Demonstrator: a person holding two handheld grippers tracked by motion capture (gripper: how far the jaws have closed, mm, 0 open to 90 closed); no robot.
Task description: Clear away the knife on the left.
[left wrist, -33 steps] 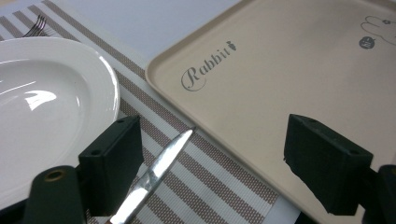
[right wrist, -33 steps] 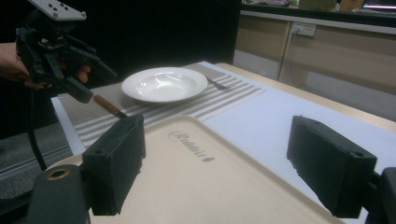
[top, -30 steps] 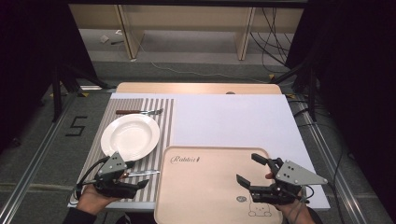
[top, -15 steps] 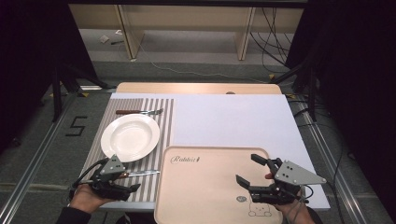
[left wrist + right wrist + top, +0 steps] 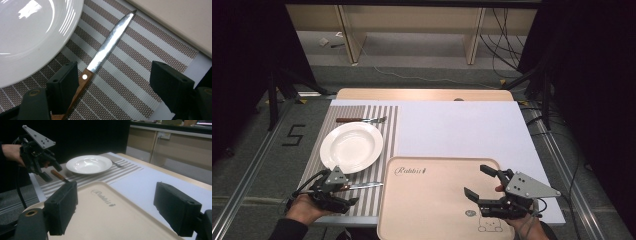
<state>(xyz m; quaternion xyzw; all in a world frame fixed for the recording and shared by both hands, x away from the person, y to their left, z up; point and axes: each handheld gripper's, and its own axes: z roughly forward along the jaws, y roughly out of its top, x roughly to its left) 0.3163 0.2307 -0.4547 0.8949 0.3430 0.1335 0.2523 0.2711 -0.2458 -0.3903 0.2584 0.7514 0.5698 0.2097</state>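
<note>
Tray (image 5: 432, 200) reads "Rabbit"; both grippers spread – left gripper (image 5: 113, 82) astride knife (image 5: 110, 45)

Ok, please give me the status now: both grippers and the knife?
Left gripper open over knife handle, no grip. Right gripper open above tray, holding nothing. Plate close beside knife.

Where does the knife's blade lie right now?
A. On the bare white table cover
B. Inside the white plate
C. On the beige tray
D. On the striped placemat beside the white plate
D: in the left gripper view the knife lies flat on the striped placemat, between the white plate and the beige tray, with the left gripper open around its wooden handle.
</note>
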